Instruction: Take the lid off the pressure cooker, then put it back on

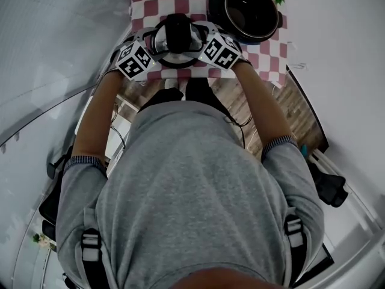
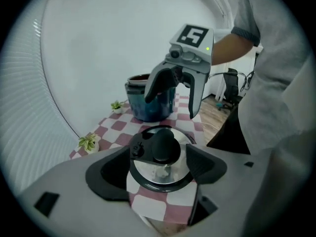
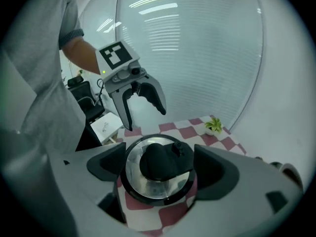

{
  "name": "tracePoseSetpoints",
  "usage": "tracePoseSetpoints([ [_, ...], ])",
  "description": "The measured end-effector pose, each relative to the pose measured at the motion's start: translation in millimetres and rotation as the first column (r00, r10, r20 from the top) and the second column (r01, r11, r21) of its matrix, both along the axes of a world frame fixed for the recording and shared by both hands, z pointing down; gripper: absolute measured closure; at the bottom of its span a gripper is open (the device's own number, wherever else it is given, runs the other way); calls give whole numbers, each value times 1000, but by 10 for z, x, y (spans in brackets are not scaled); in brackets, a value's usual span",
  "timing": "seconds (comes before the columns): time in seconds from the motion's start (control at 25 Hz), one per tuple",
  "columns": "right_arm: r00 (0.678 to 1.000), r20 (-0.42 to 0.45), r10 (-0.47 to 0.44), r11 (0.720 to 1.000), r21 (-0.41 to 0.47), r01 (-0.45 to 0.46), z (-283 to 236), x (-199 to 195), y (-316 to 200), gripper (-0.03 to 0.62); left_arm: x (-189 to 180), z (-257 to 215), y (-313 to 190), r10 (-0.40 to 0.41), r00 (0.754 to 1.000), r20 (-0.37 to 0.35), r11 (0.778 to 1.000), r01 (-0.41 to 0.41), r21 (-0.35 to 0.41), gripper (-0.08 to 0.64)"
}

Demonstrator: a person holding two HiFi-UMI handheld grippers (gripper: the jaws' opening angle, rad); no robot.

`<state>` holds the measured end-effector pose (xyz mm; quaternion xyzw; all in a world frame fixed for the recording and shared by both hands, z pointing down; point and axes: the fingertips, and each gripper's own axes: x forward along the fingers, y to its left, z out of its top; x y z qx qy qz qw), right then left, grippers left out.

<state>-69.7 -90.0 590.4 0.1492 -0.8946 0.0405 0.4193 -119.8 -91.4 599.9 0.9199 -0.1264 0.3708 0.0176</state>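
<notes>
**Lid's off and parked on the cloth, both grippers lined up for the return trip**

The first half looks done; the lid point(image 1: 177, 38) lies flat on the checkered cloth point(image 1: 264, 62) near the person's edge, while the pressure cooker point(image 1: 251, 11) stands upright and open-mouthed further back and to the right, near the lid but not touching it.

The left gripper point(image 2: 158, 169) and right gripper point(image 3: 158, 168) sit on opposite sides of the lid, facing each other across it; both sets of fingers are spread wide with the lid between them, close to the rim but not pinching it as far as either gripper view shows.

The next move is probably the put-back; that calls for closing on the rim from both sides, lifting level, carrying it back and right over the open cooker, then setting it down square.

The lid faces dome-up; its black handle point(image 2: 165, 144) runs away from the person, with the small valve stub point(image 2: 139, 149) at the far end; that is the only long axis on a round lid.
</notes>
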Motion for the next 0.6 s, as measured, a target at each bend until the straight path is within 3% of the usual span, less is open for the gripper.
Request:
tracePoseSetpoints([
  [0.32,960,-234,-153,988,-43,147,584,2,-14,161,265,440,-6,102,983,155,994,-94,-56,199],
  [0.6,920,-333,-208,977,-110,181,906,33,-34,178,399,748,-11,145,961,236,986,-119,-121,199],
])
